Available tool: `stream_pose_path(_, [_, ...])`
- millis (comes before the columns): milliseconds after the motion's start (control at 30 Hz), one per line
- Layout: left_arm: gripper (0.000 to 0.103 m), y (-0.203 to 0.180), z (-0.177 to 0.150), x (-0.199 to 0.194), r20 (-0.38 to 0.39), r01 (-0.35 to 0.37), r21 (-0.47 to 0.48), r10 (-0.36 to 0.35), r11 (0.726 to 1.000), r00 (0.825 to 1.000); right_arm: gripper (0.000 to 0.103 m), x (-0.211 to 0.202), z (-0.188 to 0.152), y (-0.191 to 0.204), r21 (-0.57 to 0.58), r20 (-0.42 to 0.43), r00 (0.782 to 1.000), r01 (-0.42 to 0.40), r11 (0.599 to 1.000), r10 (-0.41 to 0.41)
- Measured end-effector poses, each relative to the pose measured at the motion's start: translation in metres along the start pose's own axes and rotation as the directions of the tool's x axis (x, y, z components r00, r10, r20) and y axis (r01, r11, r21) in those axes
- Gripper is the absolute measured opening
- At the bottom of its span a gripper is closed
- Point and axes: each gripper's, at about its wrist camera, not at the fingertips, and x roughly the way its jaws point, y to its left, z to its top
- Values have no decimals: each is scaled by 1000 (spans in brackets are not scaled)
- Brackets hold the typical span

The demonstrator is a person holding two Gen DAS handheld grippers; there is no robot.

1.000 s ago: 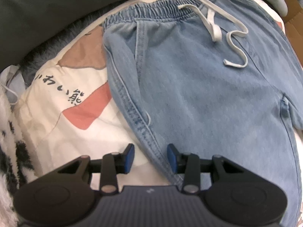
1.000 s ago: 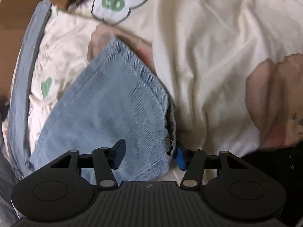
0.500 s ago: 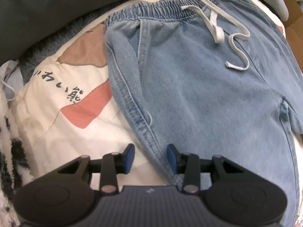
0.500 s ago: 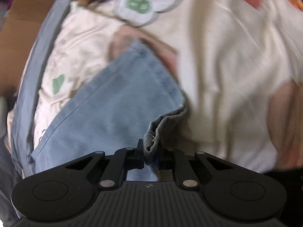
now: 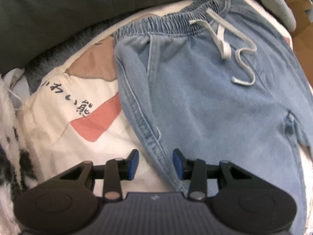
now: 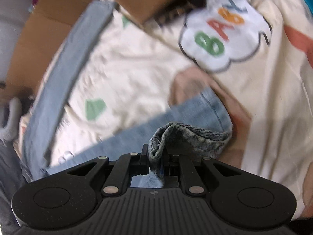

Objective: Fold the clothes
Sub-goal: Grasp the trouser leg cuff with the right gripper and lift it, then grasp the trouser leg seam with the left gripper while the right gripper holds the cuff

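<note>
Light blue denim shorts (image 5: 205, 98) with a white drawstring (image 5: 230, 43) lie flat on the cream printed sheet (image 5: 64, 135), one hem corner bunched and lifted.

Home bedrm: printed bedsheet (image 5: 64, 137), fuzzy blanket (image 5: 11, 156), cardboard box (image 6: 49, 19).

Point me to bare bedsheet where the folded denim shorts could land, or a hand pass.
Free: printed bedsheet between denim shorts' side seam and the black-and-white fleece; cream sheet between the grey-blue strip and the lifted leg hem. Crowded: cardboard box, dark pillow.
</note>
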Motion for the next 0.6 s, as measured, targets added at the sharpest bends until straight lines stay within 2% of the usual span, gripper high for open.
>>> stream_pose_path(100, [41, 3, 1, 2, -4, 13, -6, -13, 1000, 1000, 9, -7, 8, 3, 14, 27, 999, -18, 1000, 17])
stream_pose_path(167, [41, 9, 4, 5, -8, 31, -43, -32, 999, 999, 9, -13, 12, 2, 26, 40, 999, -19, 999, 18])
stream_pose_path(233, [41, 16, -9, -4, -5, 49, -73, -49, 996, 999, 9, -22, 15, 1, 35, 55, 998, -17, 999, 15])
stream_pose_path(400, [41, 21, -13, 1, -5, 96, -131, -98, 987, 995, 9, -41, 18, -1, 43, 76, 997, -14, 999, 11])
stream_pose_path(600, [41, 32, -25, 11, -8, 149, -264, -157, 953, 988, 9, -46, 22, 6, 36, 101, 995, -26, 999, 22])
